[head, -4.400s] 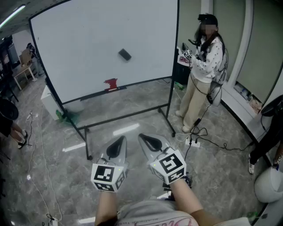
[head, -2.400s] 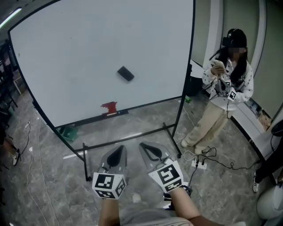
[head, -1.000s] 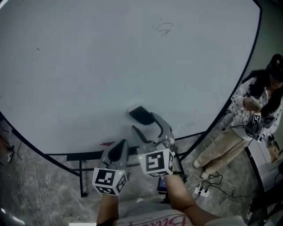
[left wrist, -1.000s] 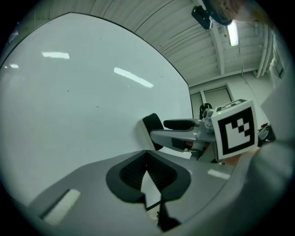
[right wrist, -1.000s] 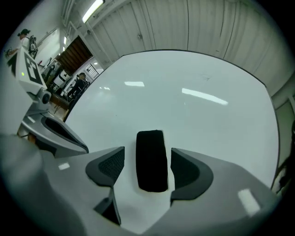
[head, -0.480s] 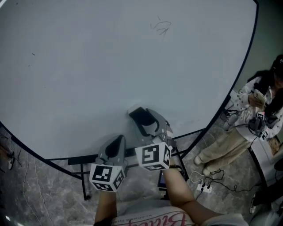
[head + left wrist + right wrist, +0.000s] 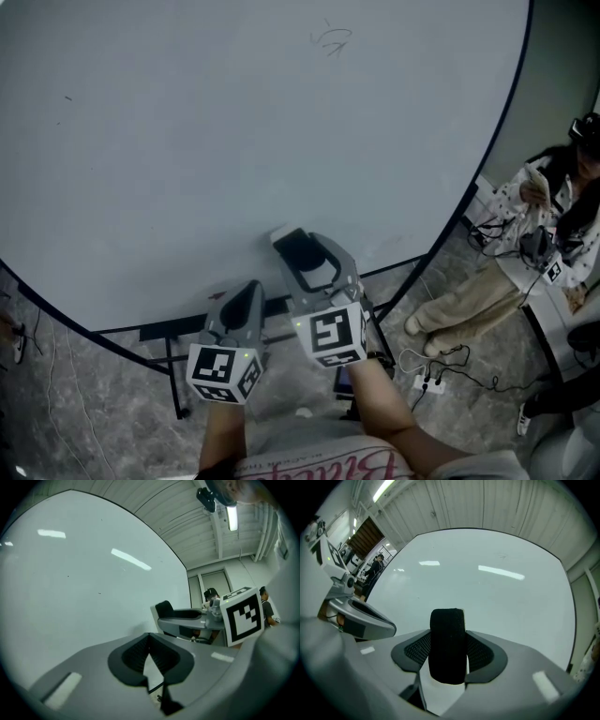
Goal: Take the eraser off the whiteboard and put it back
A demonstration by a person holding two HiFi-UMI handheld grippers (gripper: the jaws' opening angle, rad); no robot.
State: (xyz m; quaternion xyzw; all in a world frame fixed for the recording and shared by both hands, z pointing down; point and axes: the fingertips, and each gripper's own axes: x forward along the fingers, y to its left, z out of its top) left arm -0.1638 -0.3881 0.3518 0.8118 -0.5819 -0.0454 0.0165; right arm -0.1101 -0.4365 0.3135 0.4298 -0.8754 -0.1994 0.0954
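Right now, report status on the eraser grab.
Left gripper shut, empty. Right gripper jaws just closed on eraser. Eraser against whiteboard. Nothing in the way.

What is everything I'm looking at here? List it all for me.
whiteboard: one, white with a dark frame, upright, fills most of the head view
scribble: one, faint grey, high on the whiteboard
eraser: one, black, at the whiteboard, between the right gripper's jaws
stand: one, black, under the whiteboard
power strip: one, white, on the floor at right, with cables
bystander: one person, spotted white top, right of the whiteboard
floor: grey, marbled
left hand-held gripper: one, grey, jaws together, empty, beside the right one
right hand-held gripper: one, grey, jaws have just been closing and press on the eraser
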